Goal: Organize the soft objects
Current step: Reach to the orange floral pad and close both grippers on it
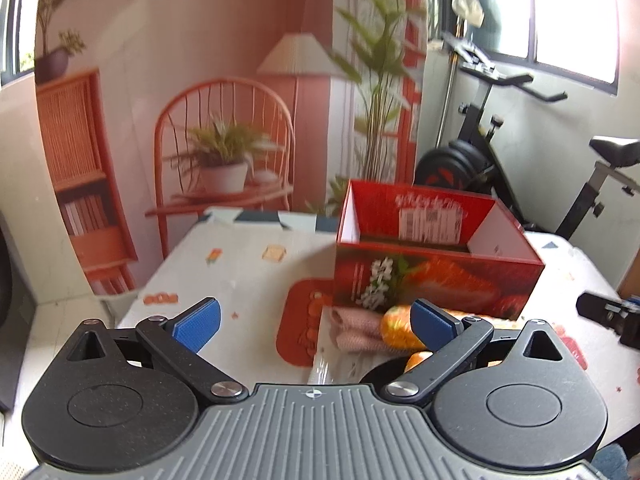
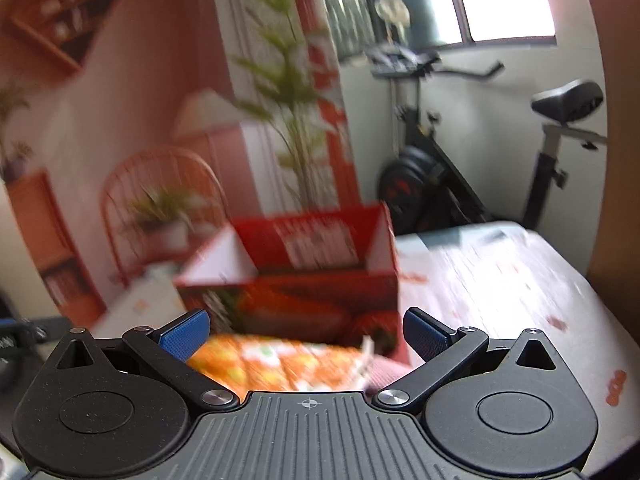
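**Both tongs spread, soft things lying in front of the red box**

The left tongs (image 1: 316, 322) are spread wide with nothing between the blue pads (image 1: 198, 320). Just ahead of them and a little to the right, a folded pink cloth (image 1: 354, 328) lies on the worktop (image 1: 240, 276). Touching its right side is an orange patterned soft bundle (image 1: 400, 326), which sits right by the right-hand pad and is partly hidden by it. Beyond both stands an open red box (image 1: 436, 264) with strawberry pictures on its front; the soft things lie against its near side, outside it. A red mat (image 1: 300, 320) lies flat under the box's left corner.

The right tongs (image 2: 306, 332) are also spread and hold nothing. This view is blurred. The orange patterned bundle (image 2: 276, 364) lies directly below and between the pads, close to the tongs' body, with a bit of pink cloth (image 2: 386, 372) showing to its right. The red box (image 2: 296, 276) stands straight ahead, just past the bundle.
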### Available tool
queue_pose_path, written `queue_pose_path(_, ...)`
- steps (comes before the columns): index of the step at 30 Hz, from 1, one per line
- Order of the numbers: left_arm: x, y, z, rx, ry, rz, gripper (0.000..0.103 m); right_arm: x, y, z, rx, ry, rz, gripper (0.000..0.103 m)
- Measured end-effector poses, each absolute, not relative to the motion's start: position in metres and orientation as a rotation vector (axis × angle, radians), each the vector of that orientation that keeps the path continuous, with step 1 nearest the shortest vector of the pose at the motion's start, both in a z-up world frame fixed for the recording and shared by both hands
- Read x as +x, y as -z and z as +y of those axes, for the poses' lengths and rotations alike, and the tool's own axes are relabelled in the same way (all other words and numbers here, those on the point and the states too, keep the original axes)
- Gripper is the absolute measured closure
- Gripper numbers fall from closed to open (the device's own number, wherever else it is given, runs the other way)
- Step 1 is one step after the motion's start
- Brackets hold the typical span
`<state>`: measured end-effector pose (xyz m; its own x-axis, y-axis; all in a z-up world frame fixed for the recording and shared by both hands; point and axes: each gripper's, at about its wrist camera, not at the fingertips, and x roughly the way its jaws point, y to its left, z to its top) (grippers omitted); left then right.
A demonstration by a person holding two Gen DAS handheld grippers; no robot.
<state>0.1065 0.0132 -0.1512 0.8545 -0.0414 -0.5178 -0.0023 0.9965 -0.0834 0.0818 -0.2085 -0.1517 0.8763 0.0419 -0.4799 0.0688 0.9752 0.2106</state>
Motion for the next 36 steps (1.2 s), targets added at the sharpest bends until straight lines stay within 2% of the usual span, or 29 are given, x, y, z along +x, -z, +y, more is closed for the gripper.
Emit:
queue_pose_path(4, 0.116, 0.172, 0.018, -0.073, 0.013, 0.626, 0.004, 0.099, 0.18, -0.206, 0.274, -0.003, 0.589, 0.002)
queue_pose_path(8, 0.13, 0.189, 0.021, -0.096, -0.004, 0.664, 0.005, 0.112, 0.205, -0.204, 0.294, -0.034, 0.674, 0.017)
queue_pose_path(16, 0.147, 0.213, 0.02, -0.182, 0.018, 0.722, 0.007, 0.124, 0.229, -0.204, 0.352, -0.069, 0.73, 0.028)
queue_pose_path(20, 0.152, 0.218, 0.02, -0.195, 0.032, 0.716, 0.011, 0.129, 0.236, -0.209, 0.371, -0.075, 0.734, 0.039)
queue_pose_path(23, 0.157, 0.22, 0.025, -0.192, 0.037, 0.748, 0.019, 0.131, 0.241, -0.214, 0.385, -0.078, 0.734, 0.044)
queue_pose_path(25, 0.158, 0.222, 0.03, -0.159, 0.04, 0.775, 0.031, 0.133, 0.244, -0.217, 0.38, -0.08, 0.728, 0.051)
queue_pose_path(27, 0.163, 0.225, 0.037, -0.148, 0.06, 0.805, 0.048, 0.135, 0.245, -0.217, 0.361, -0.074, 0.724, 0.058)
queue_pose_path(28, 0.169, 0.224, 0.036, -0.169, 0.082, 0.814, 0.051, 0.136, 0.246, -0.217, 0.353, -0.069, 0.725, 0.059)
queue_pose_path(36, 0.217, 0.22, 0.018, -0.248, 0.219, 0.847, 0.053, 0.142, 0.25, -0.227, 0.376, -0.074, 0.723, 0.072)
